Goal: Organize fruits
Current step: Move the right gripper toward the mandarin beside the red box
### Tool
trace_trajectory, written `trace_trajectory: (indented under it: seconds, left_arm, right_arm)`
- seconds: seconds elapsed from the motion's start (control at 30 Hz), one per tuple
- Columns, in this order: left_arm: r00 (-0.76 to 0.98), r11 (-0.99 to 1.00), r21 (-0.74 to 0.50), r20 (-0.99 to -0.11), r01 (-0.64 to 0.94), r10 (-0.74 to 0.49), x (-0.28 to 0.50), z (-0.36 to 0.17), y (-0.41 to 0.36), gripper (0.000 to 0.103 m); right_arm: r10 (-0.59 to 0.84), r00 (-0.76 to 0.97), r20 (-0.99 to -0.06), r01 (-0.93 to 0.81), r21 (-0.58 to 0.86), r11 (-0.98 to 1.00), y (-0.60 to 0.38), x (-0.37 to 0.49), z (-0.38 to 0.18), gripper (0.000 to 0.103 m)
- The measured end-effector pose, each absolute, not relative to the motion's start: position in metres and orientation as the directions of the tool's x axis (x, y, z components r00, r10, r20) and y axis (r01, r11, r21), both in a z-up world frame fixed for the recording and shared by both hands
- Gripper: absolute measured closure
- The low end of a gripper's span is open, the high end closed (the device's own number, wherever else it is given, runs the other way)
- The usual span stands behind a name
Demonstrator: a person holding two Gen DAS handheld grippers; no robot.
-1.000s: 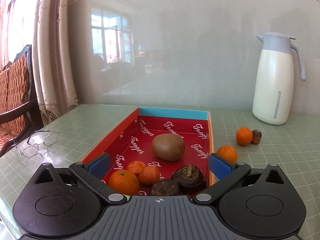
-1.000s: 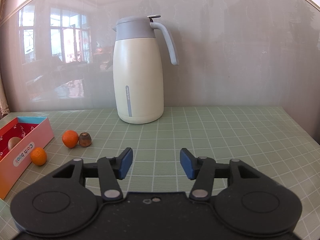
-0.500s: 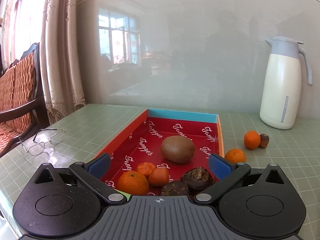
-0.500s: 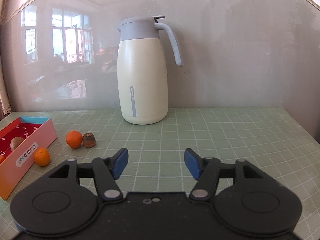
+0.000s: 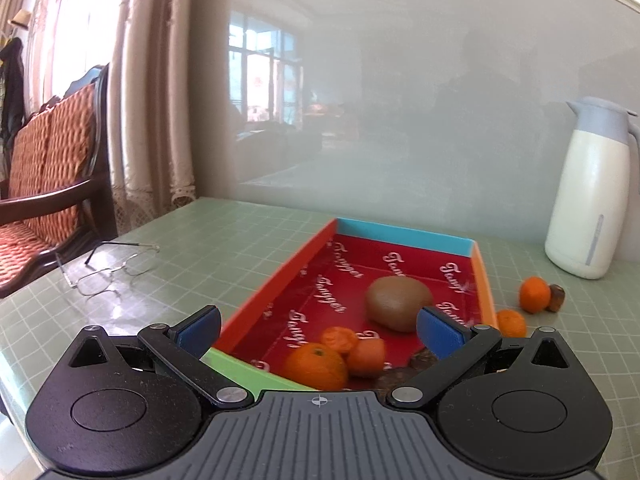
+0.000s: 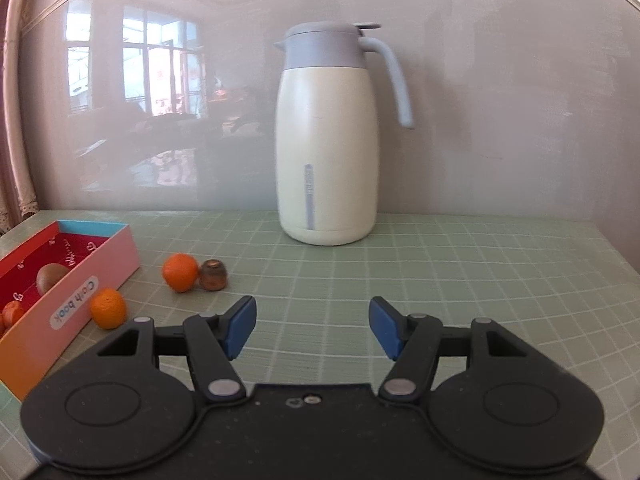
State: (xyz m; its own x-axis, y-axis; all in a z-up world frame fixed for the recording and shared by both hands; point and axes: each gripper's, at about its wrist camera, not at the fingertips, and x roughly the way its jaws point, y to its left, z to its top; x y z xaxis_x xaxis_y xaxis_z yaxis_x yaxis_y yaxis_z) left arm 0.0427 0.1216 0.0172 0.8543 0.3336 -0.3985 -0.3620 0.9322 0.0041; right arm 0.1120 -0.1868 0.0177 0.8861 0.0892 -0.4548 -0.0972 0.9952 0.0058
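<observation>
A shallow box (image 5: 276, 284) with a red printed floor holds a brown kiwi (image 5: 400, 304), three small oranges (image 5: 314, 366) at its near end and dark fruits (image 5: 424, 360) half hidden behind a finger. My left gripper (image 5: 318, 330) hovers open over the near end, holding nothing. On the table right of the box lie an orange (image 6: 107, 308) against its pink side wall (image 6: 60, 312), another orange (image 6: 180, 272) and a small brown fruit (image 6: 213, 275). My right gripper (image 6: 312, 326) stands open above bare tabletop, right of these loose fruits.
A cream thermos jug (image 6: 328, 160) with a grey lid stands at the back by the glossy wall. Wire-rimmed glasses (image 5: 112, 268) lie left of the box near the table's edge. A cushioned wooden chair (image 5: 48, 184) and curtains are beyond that edge.
My right jaws stand wider than a second ago. Both views have swung, so the box and the jug sit further right in the pictures. No fruit has moved.
</observation>
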Motion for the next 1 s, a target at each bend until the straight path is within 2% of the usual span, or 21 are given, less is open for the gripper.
trace_trajectory:
  seconds: [0.47,1.0]
  left_arm:
    - [0.828,0.906,-0.017,-0.413,-0.423,0.379,0.03,0.015,0.165,0.0]
    - [0.831,0.912,-0.012,-0.415,-0.411,0.369,0.029,0.013,0.164,0.0]
  right_arm:
    - [0.219,0.852,-0.476,-0.251,-0.003,0.968,-0.108,0.125,0.006,0.043]
    - [0.307,0.807,-0.504,-0.354,0.003,0.935,-0.056,0.139,-0.006,0.047]
